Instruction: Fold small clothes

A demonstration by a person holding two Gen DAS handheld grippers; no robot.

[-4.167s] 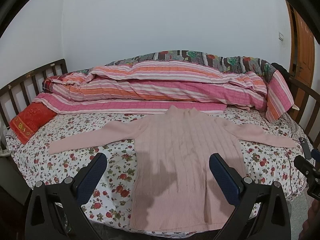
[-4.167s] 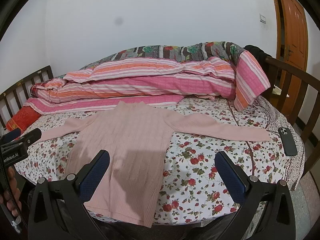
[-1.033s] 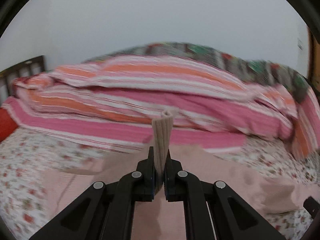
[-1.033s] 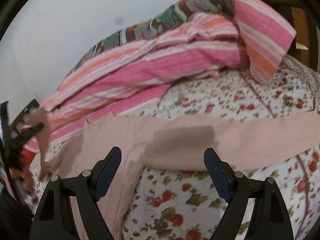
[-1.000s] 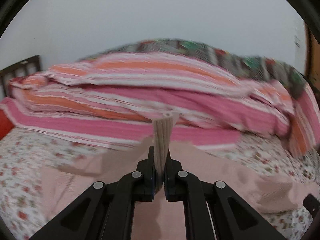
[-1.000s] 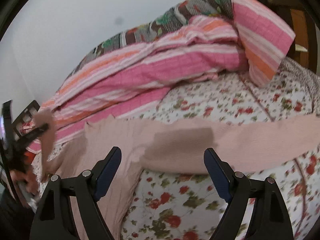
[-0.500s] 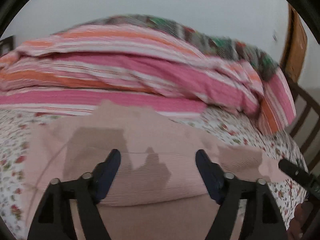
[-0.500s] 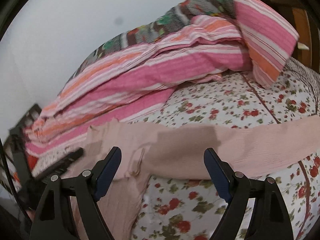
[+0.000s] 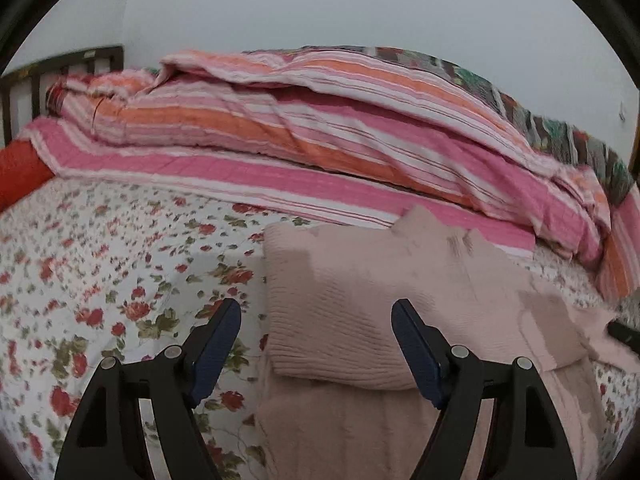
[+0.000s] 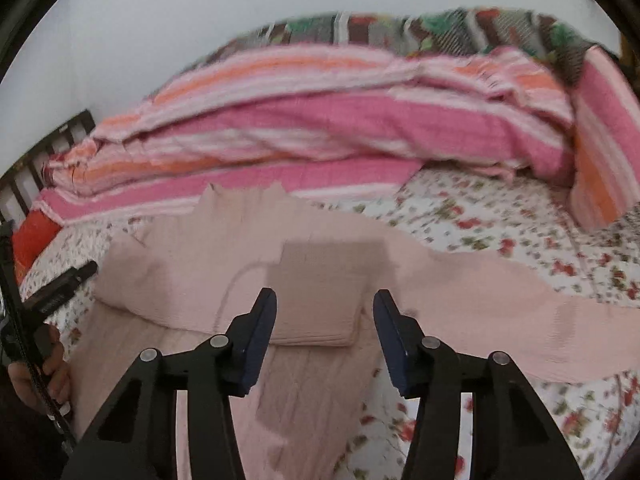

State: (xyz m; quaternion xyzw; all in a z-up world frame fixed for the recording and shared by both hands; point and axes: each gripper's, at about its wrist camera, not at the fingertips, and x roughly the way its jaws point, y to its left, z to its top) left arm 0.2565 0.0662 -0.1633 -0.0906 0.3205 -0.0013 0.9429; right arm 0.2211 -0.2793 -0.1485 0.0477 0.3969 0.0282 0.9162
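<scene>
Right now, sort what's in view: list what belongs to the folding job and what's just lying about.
Job:
- pale pink ribbed knit sweater, one sleeve folded across its body, the other still stretched out
- left gripper, jaws open
- right gripper, jaws just closing, nothing gripped

Lying about:
- pink and orange striped quilt
- red cushion
- floral bedsheet

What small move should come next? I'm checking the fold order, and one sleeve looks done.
Probably carry the right gripper out to the sleeve lying outstretched on the floral bedsheet and pinch it. The pink sweater's other sleeve already lies folded across its body, and both grippers hold nothing.
</scene>
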